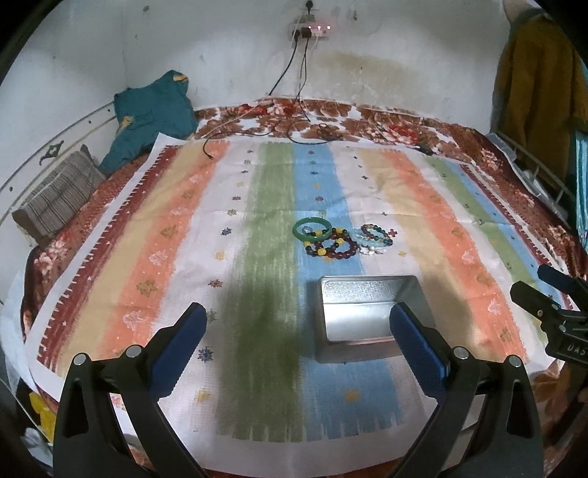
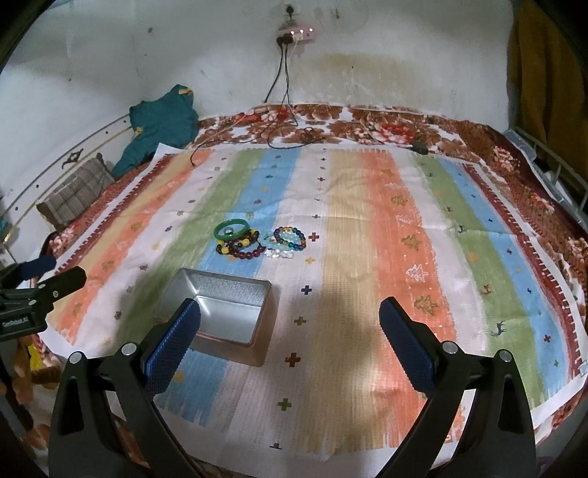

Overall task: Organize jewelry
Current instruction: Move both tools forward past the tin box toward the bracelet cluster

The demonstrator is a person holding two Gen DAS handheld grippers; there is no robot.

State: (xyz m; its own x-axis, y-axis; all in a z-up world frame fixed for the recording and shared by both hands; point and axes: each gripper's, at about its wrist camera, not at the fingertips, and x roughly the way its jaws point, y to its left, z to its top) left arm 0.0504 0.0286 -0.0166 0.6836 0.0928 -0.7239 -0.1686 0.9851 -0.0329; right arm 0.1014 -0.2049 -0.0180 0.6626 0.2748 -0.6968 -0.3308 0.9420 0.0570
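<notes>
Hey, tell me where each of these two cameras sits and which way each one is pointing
Left wrist: rides the left gripper, looking forward over the striped cloth; its open blue-padded fingers show, and the right gripper at the right edge.
Right wrist: rides the right gripper, facing the same way from further right; its open fingers show, the left gripper at the left edge.
Shared: metal tin, bracelets, wall socket.

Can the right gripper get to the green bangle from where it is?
Probably yes. The right gripper is open and empty, and the green bangle lies uncovered on the cloth. Only the open tin sits partly between them, low and easy to pass over.
</notes>
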